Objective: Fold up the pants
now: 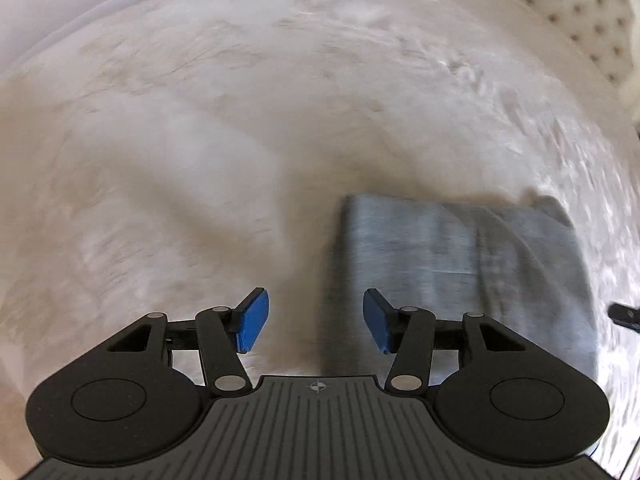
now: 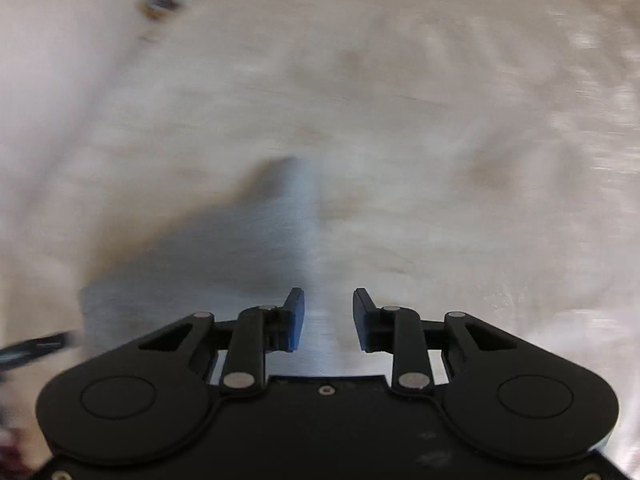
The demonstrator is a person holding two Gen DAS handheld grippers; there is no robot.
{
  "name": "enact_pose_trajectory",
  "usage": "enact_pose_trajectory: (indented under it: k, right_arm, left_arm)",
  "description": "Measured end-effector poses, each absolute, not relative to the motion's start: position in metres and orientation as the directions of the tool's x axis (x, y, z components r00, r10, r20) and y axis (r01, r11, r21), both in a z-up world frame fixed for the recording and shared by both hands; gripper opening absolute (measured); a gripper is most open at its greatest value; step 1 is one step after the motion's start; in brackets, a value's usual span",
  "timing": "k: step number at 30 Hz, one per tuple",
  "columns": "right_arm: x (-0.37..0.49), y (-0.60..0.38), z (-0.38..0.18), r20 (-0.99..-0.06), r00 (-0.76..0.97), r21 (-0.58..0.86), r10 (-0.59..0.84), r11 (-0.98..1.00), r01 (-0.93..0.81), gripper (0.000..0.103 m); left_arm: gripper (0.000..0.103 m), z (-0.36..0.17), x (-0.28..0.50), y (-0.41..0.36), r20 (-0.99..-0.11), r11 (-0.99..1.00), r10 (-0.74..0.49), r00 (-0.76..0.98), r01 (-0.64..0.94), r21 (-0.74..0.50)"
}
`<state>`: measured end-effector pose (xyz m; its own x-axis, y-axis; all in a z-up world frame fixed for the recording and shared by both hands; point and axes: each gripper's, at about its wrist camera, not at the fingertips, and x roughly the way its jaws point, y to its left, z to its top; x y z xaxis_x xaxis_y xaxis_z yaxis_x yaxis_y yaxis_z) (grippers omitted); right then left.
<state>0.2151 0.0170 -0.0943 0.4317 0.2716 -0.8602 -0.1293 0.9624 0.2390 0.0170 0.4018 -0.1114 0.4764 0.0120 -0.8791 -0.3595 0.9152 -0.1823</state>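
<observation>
Grey-blue pants point(image 1: 460, 256) lie folded into a rectangular bundle on a pale bedspread point(image 1: 200, 140). In the left wrist view the bundle is ahead and to the right of my left gripper point(image 1: 316, 320), whose blue pads stand apart with nothing between them, just off the bundle's left edge. In the right wrist view the pants point(image 2: 224, 248) spread ahead and to the left of my right gripper point(image 2: 329, 318). Its jaws are open with only the bedspread point(image 2: 440, 160) and the cloth's right edge showing between them. Both views are motion-blurred.
A tufted cream headboard point(image 1: 580, 12) stands at the far right of the left view. A dark tip of the other gripper point(image 1: 624, 314) shows at that view's right edge, and likewise a dark gripper tip point(image 2: 36, 348) at the right view's left edge. A small blurred object point(image 2: 160, 2) lies far left.
</observation>
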Motion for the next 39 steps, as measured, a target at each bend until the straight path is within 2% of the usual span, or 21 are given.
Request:
enact_pose_trajectory:
  k: [3, 6, 9, 12, 14, 18, 21, 23, 27, 33, 37, 39]
  right_arm:
    - [0.196, 0.02, -0.069, -0.786, 0.514, 0.274, 0.343, 0.939, -0.208, 0.03]
    - [0.179, 0.042, -0.055, -0.748, 0.512, 0.292, 0.423, 0.902, -0.318, 0.03]
    - [0.165, 0.066, -0.069, -0.778, 0.462, 0.254, 0.425, 0.886, -0.387, 0.028]
    - [0.157, 0.073, -0.104, -0.853, 0.375, 0.223, 0.363, 0.903, -0.368, 0.028]
    - [0.145, 0.076, -0.121, -0.888, 0.307, 0.212, 0.343, 0.897, -0.387, 0.026]
    - [0.13, 0.063, -0.113, -0.875, 0.314, 0.238, 0.368, 0.893, -0.383, 0.027]
    - [0.14, 0.056, -0.092, -0.817, 0.41, 0.261, 0.406, 0.893, -0.366, 0.028]
    - [0.156, 0.059, -0.078, -0.781, 0.453, 0.276, 0.43, 0.888, -0.368, 0.029]
    - [0.196, 0.094, -0.07, -0.765, 0.46, 0.277, 0.452, 0.875, -0.398, 0.028]
    - [0.213, 0.162, -0.103, -0.819, 0.292, 0.285, 0.493, 0.793, -0.539, 0.029]
    - [0.175, 0.195, -0.105, -0.789, 0.171, 0.345, 0.59, 0.657, -0.67, 0.035]
    - [0.167, 0.199, -0.099, -0.763, 0.131, 0.383, 0.633, 0.606, -0.697, 0.034]
  left_arm:
    - [0.051, -0.092, 0.011, 0.388, -0.831, 0.922, 0.006, 0.556, -0.324, -0.21]
    - [0.052, -0.082, 0.019, 0.352, -0.789, 0.944, -0.09, 0.608, -0.2, -0.262]
    - [0.055, -0.094, 0.025, 0.318, -0.782, 0.951, -0.176, 0.598, -0.101, -0.292]
    - [0.055, -0.129, 0.017, 0.303, -0.856, 0.971, -0.155, 0.494, -0.082, -0.224]
    - [0.055, -0.139, 0.0, 0.304, -0.856, 0.974, -0.159, 0.492, -0.064, -0.217]
    - [0.057, -0.13, -0.005, 0.299, -0.871, 0.985, -0.159, 0.465, 0.019, -0.17]
    - [0.057, -0.112, -0.002, 0.315, -0.863, 0.977, -0.19, 0.469, 0.003, -0.213]
    - [0.057, -0.094, 0.004, 0.323, -0.82, 0.974, -0.201, 0.536, 0.017, -0.228]
    - [0.057, -0.082, 0.039, 0.329, -0.782, 0.972, -0.199, 0.591, 0.015, -0.236]
    - [0.057, -0.085, 0.066, 0.343, -0.776, 0.967, -0.182, 0.604, -0.031, -0.251]
    - [0.057, -0.088, 0.07, 0.348, -0.784, 0.962, -0.184, 0.593, -0.055, -0.267]
    - [0.057, -0.093, 0.072, 0.351, -0.791, 0.959, -0.186, 0.583, -0.066, -0.275]
